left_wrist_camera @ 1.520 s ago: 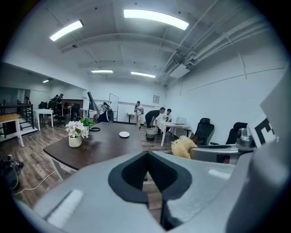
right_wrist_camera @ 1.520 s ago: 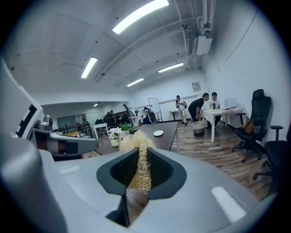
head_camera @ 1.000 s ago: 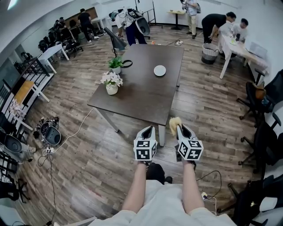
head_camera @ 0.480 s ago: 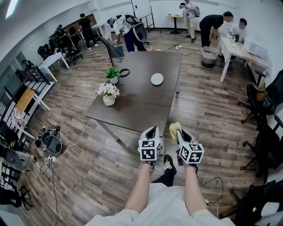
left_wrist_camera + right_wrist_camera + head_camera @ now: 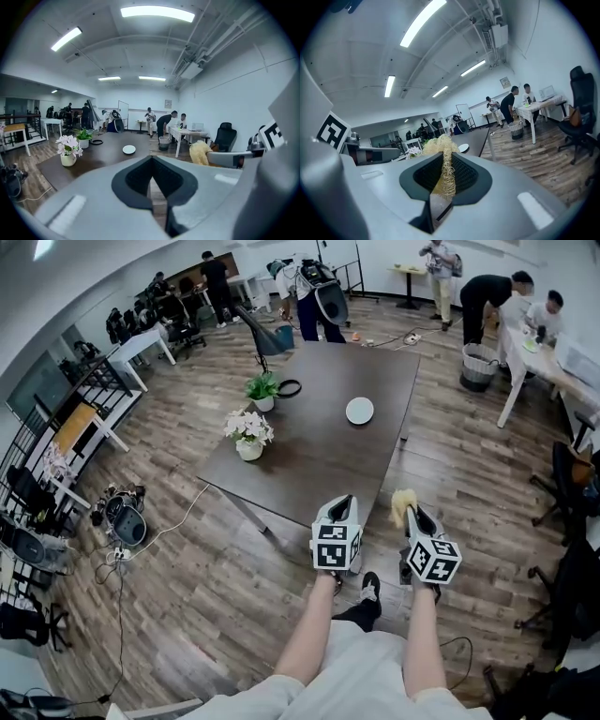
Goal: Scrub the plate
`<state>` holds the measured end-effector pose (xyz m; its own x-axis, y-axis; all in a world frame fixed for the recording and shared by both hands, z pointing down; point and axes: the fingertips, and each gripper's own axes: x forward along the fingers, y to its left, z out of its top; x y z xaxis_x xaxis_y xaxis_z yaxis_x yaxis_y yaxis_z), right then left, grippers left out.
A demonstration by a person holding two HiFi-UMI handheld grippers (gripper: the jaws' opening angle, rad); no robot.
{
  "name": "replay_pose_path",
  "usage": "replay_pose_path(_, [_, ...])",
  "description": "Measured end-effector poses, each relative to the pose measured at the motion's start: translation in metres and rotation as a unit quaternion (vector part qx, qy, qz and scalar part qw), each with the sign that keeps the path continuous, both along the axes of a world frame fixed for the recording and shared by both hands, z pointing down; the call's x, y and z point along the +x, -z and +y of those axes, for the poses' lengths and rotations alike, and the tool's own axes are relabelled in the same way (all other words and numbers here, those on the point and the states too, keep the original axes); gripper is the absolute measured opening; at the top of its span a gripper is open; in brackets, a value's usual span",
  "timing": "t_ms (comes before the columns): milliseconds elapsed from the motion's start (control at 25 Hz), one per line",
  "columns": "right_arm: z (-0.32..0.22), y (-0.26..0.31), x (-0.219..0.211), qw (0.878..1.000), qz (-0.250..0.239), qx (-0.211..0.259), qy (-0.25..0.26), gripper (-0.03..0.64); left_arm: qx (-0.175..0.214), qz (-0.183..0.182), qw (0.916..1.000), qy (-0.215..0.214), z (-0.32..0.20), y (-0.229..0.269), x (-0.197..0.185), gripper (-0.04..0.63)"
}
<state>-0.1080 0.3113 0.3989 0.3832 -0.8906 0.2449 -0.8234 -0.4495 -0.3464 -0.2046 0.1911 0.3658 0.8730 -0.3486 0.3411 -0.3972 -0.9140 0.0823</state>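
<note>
Left gripper [image 5: 342,502]: closed, empty
Right gripper [image 5: 414,513]: pinching fluffy yellow scrubber [image 5: 401,502]
Small round white plate [image 5: 360,411]: on dark brown surface [image 5: 309,460]

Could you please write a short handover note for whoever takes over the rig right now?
Left gripper: jaws shut, nothing between them.
Right gripper: shut on the yellow fibre scrubber.
The white plate lies on the dark table, toward its far end. Both grippers are held over the floor, short of the table's near edge and well apart from the plate.
Done: scrubber in hand.
Left: step up to the table, probably steady the plate with the left gripper, then scrub it.
</note>
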Motion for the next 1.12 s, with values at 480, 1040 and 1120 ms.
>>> replay_pose_path(480, [-0.026, -0.022, 0.099, 0.999, -0.020, -0.026, -0.017, 0.078, -0.014, -0.007, 0.9998, -0.015, -0.030, -0.017, 0.119, 0.002])
replay_pose_path(1040, [-0.041, -0.060, 0.224, 0.992, -0.004, -0.112, -0.058, 0.078, -0.116, 0.011, 0.9928, -0.028, -0.072, -0.072, 0.256, 0.002])
replay_pose_path(1120, [-0.037, -0.061, 0.242, 0.991, -0.007, -0.112, -0.074, 0.078, -0.123, 0.008, 0.9919, -0.030, -0.078, -0.076, 0.271, 0.002])
